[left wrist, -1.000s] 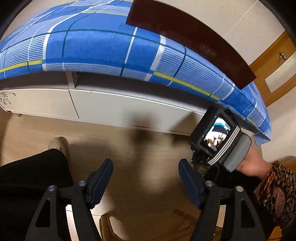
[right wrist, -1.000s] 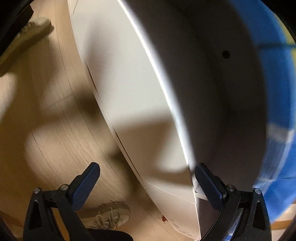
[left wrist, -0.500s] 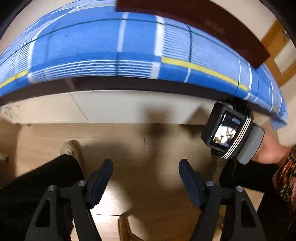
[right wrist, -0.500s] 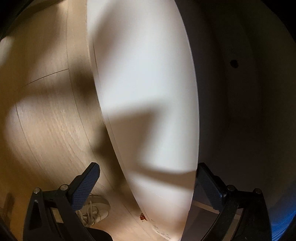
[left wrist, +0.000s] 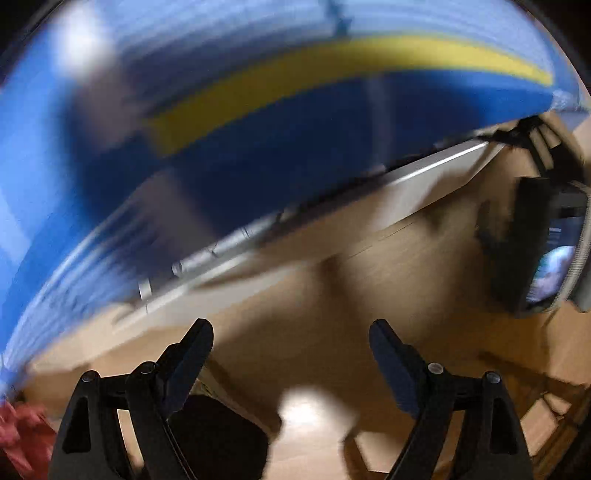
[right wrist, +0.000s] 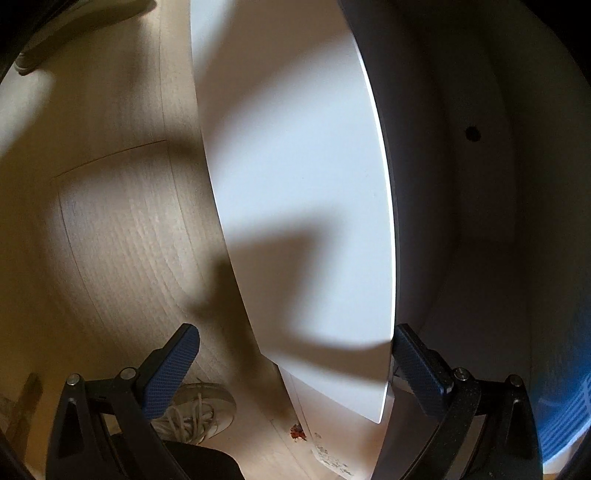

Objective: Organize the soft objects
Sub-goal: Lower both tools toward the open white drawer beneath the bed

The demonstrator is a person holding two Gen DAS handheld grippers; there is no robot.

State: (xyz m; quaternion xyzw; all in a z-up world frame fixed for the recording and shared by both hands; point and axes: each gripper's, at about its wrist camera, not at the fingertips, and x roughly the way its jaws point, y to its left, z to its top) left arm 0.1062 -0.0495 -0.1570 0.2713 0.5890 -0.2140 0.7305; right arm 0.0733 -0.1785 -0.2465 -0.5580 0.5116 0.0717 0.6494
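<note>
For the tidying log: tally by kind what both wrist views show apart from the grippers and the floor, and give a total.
Blue checked bedcover: 1
Red cloth, blurred at the lower left edge: 1
Shoes: 2, a laced one and a pale, blurred one
White panel: 1
Total: 5

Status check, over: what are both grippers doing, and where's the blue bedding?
Left gripper opening, empty. Right gripper open, empty, astride white drawer front. Blue bedding untouched. Nothing blocking.
</note>
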